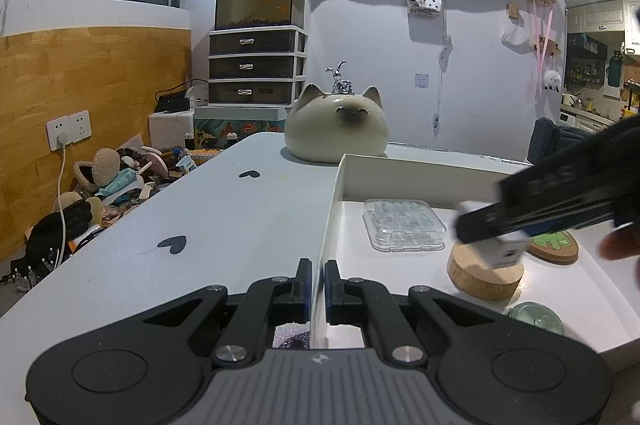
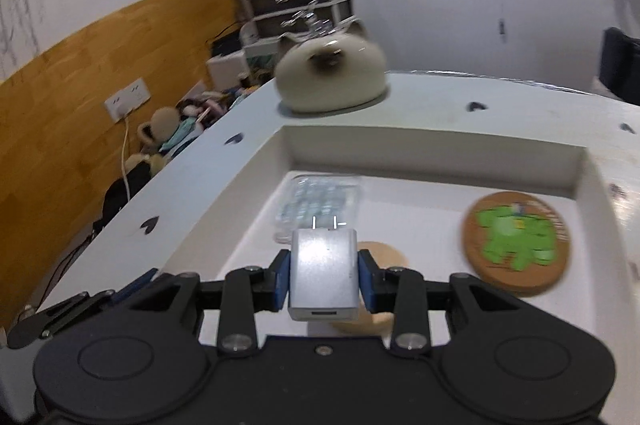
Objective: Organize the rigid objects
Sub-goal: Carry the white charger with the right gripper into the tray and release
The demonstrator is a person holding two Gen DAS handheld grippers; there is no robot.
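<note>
My right jaws [image 2: 325,281] pinched a white charger [image 2: 324,277], prongs pointing away, above the near half of the tray [image 2: 436,149], over a cork block [image 2: 384,253]. My left jaws [image 1: 318,289] clamped narrowly on the tray's left wall. A clear case [image 2: 320,201] lay farther in, a cork coaster [image 2: 516,241] right, a cat figurine [image 2: 332,77] beyond on the worktop [image 1: 224,209].

Home: fish tank [image 1: 260,3], plush toys [image 1: 102,169]

dim, lamp glare, perhaps motion-blurred
</note>
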